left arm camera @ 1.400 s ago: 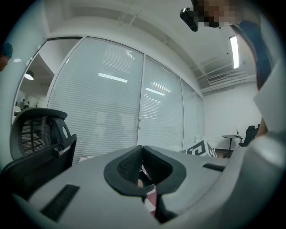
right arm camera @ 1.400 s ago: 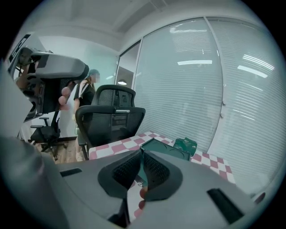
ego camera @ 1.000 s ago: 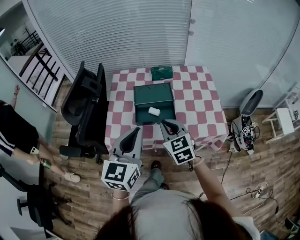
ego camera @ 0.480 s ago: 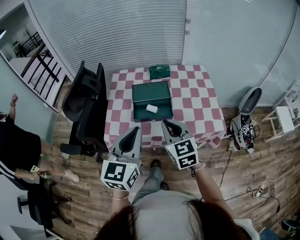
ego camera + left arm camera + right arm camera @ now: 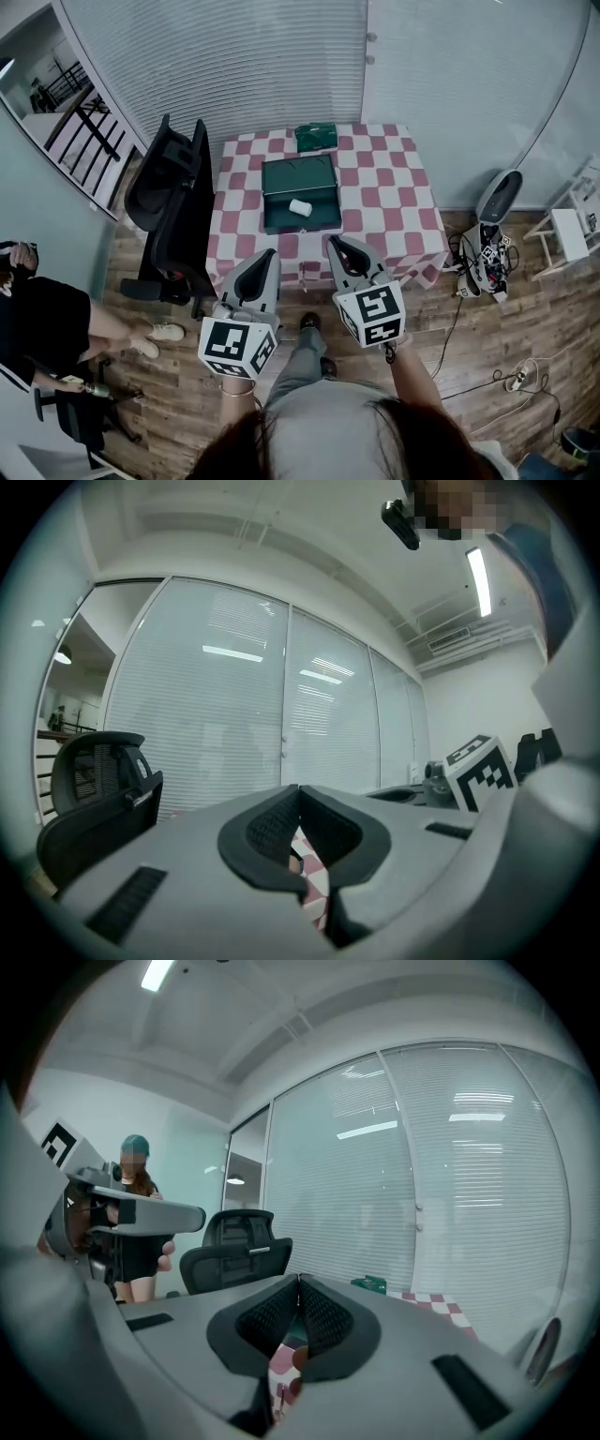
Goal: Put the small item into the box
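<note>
Small item (image 5: pixel 300 207) lies inside the open green box (image 5: pixel 298 176) on the checked worktop (image 5: pixel 394 202). Left gripper (image 5: pixel 266 254) and right gripper (image 5: pixel 335 243) hang short of the worktop's near edge, each with jaws pressed together and empty. Placement appears complete; apparently nothing remains.

Black chair (image 5: pixel 169 211), checkered table (image 5: pixel 394 202), green packet (image 5: pixel 316 137)
</note>
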The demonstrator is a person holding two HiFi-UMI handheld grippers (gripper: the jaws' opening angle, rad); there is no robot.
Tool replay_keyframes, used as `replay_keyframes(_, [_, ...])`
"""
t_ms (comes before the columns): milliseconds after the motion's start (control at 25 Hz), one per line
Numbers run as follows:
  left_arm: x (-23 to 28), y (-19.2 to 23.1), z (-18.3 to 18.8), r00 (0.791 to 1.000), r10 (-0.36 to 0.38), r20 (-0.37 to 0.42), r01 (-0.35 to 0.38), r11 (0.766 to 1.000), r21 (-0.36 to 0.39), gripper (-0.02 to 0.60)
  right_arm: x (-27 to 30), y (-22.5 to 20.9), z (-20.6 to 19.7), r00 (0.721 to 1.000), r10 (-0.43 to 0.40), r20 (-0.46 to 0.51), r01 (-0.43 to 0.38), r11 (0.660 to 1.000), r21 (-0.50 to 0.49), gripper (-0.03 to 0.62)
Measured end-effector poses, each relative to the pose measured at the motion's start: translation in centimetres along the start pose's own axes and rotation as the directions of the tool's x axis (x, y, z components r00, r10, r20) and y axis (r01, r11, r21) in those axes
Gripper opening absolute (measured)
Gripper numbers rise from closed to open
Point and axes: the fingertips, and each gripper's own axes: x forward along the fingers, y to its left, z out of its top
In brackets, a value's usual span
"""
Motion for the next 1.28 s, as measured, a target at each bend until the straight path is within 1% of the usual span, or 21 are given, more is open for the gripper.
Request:
replay_keyframes(280, [-1.4, -1.5, -0.1, 1.000, 0.000, -0.001, 0.000, 1.000, 0.007, 0.009, -3.0, 0.3, 1.2, 0.998, -0.021, 0.053, 0.020, 1.000, 0.018, 0.026])
replay_keyframes(680, [-2.9, -3.2, -0.3, 1.000, 0.002, -0.005, -0.001, 1.000, 0.015, 0.009, -6.2, 0.5, 2.1, 0.994, -0.043, 0.102, 0.040, 0.999, 0.033, 0.026])
replay_keyframes(1280, [-2.3, -4.1, -0.4, 1.000, -0.004, -0.007, 0.004, 1.000, 0.019, 0.009, -7.4, -0.4, 2.5, 0.990, -0.059, 0.126, 0.054, 0.998, 0.039, 0.026])
